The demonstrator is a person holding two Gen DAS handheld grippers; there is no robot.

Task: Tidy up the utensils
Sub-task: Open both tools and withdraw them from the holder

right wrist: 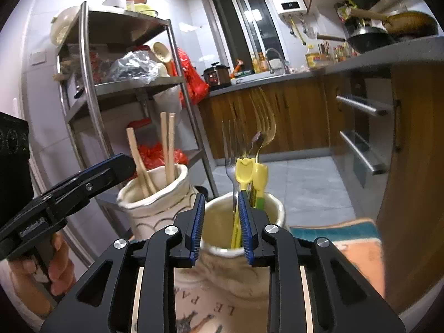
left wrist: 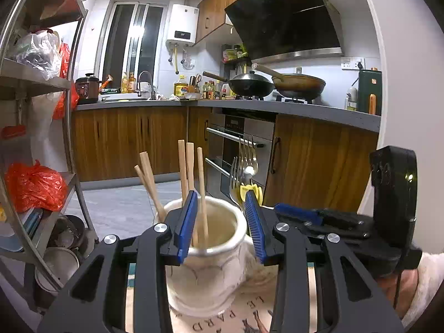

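Two cream ceramic jars stand side by side on a printed mat (right wrist: 211, 313). Chopstick jar (left wrist: 206, 255) is straddled by the left gripper (left wrist: 222, 222), fingers spread, nothing grasped. Fork jar (right wrist: 244, 255) is straddled by the right gripper (right wrist: 220, 222), likewise released. Wooden chopsticks (left wrist: 190, 172) and forks (right wrist: 249, 149) are seen upright inside.

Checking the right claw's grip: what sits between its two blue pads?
Right wrist view: only the open mouth of the cream ceramic jar lies between the right claw pads; nothing is gripped.
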